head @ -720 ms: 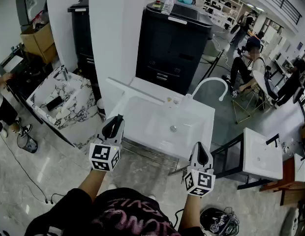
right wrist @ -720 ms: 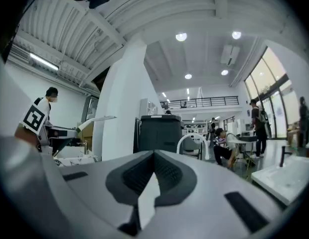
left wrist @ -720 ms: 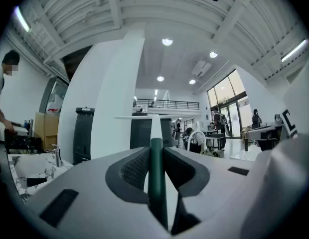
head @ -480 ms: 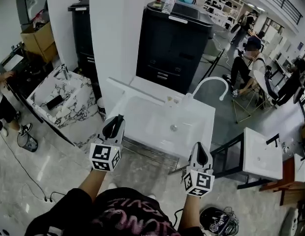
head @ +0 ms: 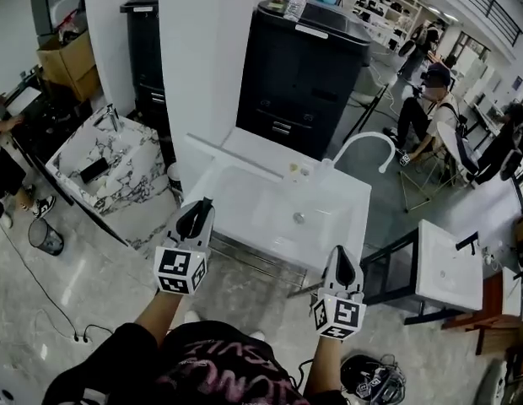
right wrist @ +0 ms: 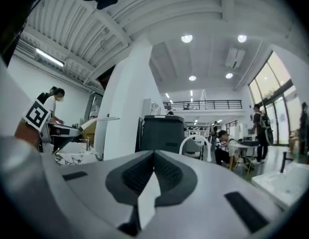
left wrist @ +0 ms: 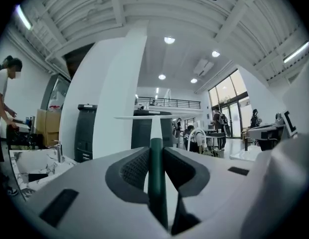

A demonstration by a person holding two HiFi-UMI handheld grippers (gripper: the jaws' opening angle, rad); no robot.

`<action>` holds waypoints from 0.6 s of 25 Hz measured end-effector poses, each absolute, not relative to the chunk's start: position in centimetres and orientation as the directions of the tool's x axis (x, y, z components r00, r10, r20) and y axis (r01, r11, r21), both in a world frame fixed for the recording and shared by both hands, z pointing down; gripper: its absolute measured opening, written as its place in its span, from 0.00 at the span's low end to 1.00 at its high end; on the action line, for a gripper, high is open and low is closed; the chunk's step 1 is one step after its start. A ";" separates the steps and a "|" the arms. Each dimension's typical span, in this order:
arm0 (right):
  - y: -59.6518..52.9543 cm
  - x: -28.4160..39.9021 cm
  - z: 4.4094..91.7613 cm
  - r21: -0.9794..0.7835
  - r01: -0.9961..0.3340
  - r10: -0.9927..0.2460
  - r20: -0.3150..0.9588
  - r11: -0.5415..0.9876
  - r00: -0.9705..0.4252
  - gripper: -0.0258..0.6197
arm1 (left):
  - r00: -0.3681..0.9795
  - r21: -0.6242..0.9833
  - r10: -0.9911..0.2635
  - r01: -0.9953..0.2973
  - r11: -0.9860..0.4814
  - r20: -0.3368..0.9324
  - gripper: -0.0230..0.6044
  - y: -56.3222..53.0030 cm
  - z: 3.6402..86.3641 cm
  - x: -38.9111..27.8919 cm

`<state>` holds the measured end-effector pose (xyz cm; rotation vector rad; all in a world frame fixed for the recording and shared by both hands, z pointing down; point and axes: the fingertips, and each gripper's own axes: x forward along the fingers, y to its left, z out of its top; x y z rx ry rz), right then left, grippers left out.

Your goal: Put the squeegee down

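Note:
The squeegee has a dark green handle and a long white blade. My left gripper is shut on the handle, which stands up between the jaws. In the head view the left gripper sits in front of the white sink's left front corner, and the squeegee blade shows as a white bar above the sink's back left edge. My right gripper hangs at the sink's front right corner. In the right gripper view that gripper is shut with nothing in it.
A curved white faucet rises at the sink's back. Behind the sink stand a white pillar and a black cabinet. A marble basin lies left, a smaller white basin right. People sit at the far right.
The head view has shifted slightly. Both grippers keep nearly the same places, and the left one still grips the squeegee.

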<state>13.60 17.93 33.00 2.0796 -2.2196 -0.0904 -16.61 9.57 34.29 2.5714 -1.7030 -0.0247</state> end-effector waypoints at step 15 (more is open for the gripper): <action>18.2 11.6 33.9 0.104 -0.993 -0.998 0.046 0.050 -0.045 0.07 | 0.426 0.054 -0.904 -0.904 -0.424 0.029 0.19 8.9 34.9 -17.6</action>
